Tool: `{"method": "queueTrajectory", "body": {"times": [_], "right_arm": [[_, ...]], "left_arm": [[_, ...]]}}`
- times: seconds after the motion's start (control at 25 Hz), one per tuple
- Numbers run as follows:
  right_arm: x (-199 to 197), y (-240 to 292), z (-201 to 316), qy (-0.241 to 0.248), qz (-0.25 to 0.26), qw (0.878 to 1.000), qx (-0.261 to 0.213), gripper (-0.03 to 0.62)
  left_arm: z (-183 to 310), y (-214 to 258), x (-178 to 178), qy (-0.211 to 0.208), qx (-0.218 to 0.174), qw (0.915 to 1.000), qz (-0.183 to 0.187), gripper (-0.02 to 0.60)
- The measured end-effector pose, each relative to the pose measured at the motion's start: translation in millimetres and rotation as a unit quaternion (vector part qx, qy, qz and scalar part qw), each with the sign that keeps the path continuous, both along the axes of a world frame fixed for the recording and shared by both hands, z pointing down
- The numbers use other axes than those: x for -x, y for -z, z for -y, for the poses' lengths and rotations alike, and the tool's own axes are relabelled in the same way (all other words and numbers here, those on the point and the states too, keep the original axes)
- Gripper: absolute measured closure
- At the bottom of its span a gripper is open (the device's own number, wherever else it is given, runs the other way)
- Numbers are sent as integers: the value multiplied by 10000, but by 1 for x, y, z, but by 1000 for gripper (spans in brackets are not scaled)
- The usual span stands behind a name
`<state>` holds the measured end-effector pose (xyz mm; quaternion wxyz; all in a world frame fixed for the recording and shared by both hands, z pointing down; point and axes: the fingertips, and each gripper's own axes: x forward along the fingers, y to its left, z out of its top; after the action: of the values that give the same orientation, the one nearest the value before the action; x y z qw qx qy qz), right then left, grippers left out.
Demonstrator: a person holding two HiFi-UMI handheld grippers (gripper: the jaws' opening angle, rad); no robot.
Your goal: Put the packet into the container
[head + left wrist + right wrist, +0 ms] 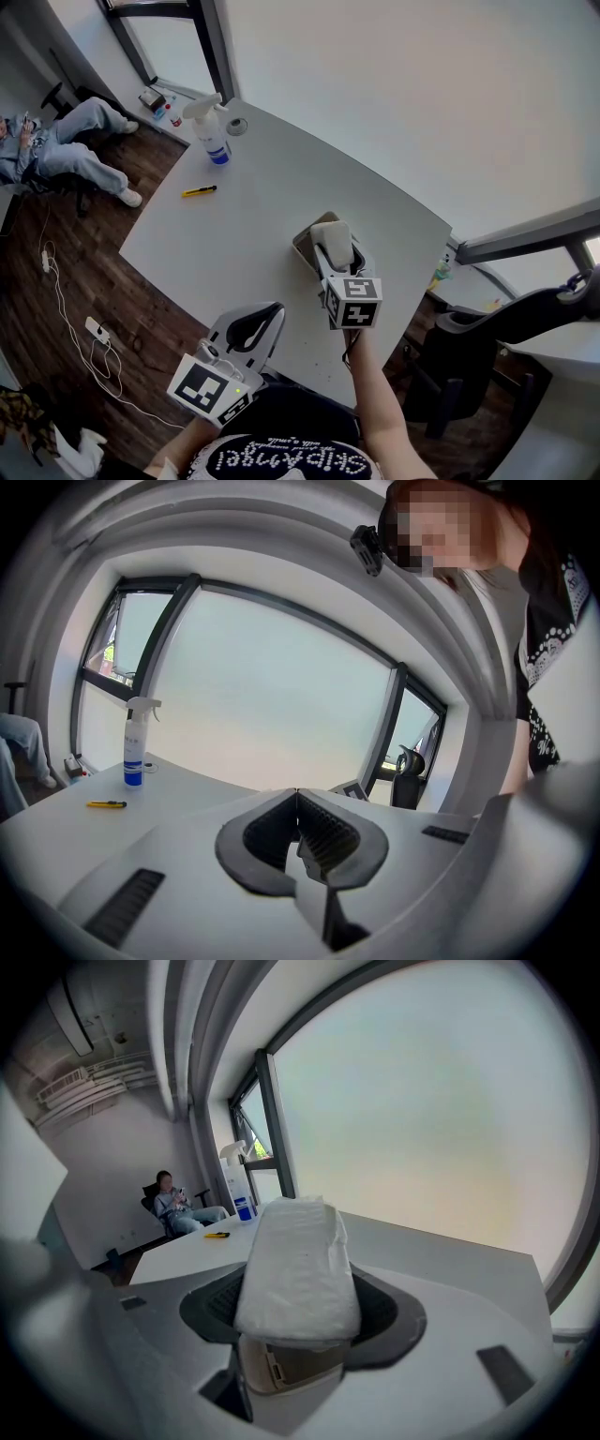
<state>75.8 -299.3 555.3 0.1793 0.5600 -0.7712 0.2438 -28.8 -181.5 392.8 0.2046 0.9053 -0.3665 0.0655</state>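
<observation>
Right tool (336,253) clamped on a white packet (328,232), right over the tan open container (302,247), centre of frame on the white counter (253,216). Left tool (297,797) has its jaws pressed together, empty, at the counter's lower edge. Upper left: spray bottle (212,131) and yellow utility knife (199,191), well apart from the container, with bare counter between. Bottle label too small to read.

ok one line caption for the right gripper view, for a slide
Right claw shut on a white packet, beige container just beneath it.
</observation>
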Motion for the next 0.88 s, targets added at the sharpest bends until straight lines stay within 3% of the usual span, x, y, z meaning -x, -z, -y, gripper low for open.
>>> {"method": "queueTrajectory", "body": {"times": [0.56,0.88], "right_arm": [[6,-20,0,88,-146,9993,323,313],[6,-31,3,228,-567,9967,542,313]], "left_arm": [[-1,-1,0,7,41,10000,-28,574],[2,-3,0,1,56,10000,-30,574]]}}
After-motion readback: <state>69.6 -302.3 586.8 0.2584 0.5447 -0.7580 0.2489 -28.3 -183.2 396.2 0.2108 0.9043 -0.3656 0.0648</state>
